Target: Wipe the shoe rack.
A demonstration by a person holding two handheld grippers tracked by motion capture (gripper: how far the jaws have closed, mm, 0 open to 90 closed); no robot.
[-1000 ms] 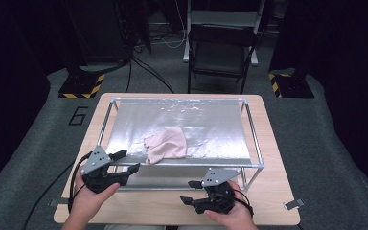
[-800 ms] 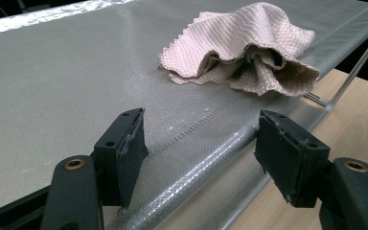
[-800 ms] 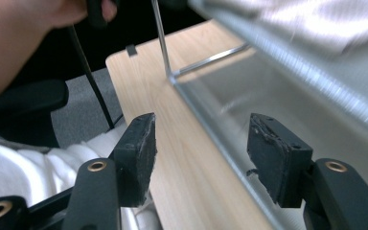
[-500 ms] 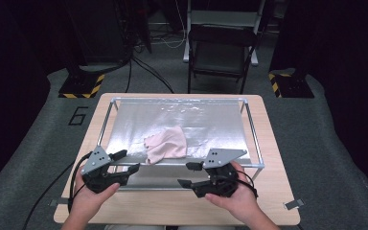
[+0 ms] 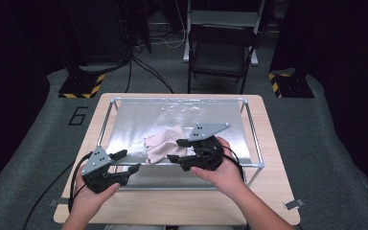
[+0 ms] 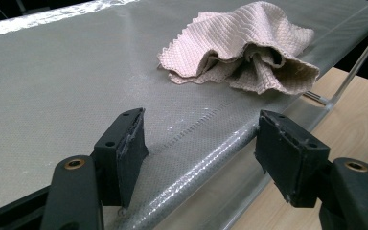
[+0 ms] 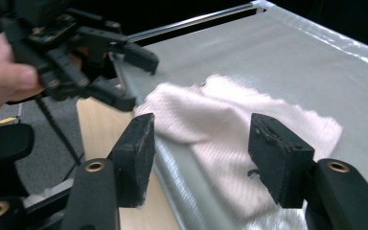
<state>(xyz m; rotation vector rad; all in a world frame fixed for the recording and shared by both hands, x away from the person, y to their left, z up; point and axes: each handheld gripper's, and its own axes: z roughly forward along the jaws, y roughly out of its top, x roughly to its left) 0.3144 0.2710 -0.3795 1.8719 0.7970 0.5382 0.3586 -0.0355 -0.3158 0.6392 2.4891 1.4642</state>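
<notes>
A crumpled pink cloth point(image 5: 160, 146) point(image 6: 242, 52) point(image 7: 230, 129) lies on a silver sheet point(image 5: 172, 115) stretched in a metal frame, close to the frame's near rail. My right gripper point(image 5: 176, 150) point(image 7: 202, 139) hovers over the sheet just right of the cloth. It is open, its jaws have just widened a little, and nothing is pinched between them. Open as well, my left gripper point(image 5: 127, 161) point(image 6: 201, 134) point(image 7: 136, 81) sits at the near rail with the sheet's edge running between its pads, left of the cloth.
The frame point(image 5: 254, 139) stands on a wooden table point(image 5: 268, 191). A black folding chair point(image 5: 223, 48) stands behind the table. Hazard-striped bases point(image 5: 81, 88) and cables lie on the grey floor at the back left.
My right gripper has risen from the table's near edge and moved forward over the frame toward the cloth. The left gripper and the cloth have stayed put.
</notes>
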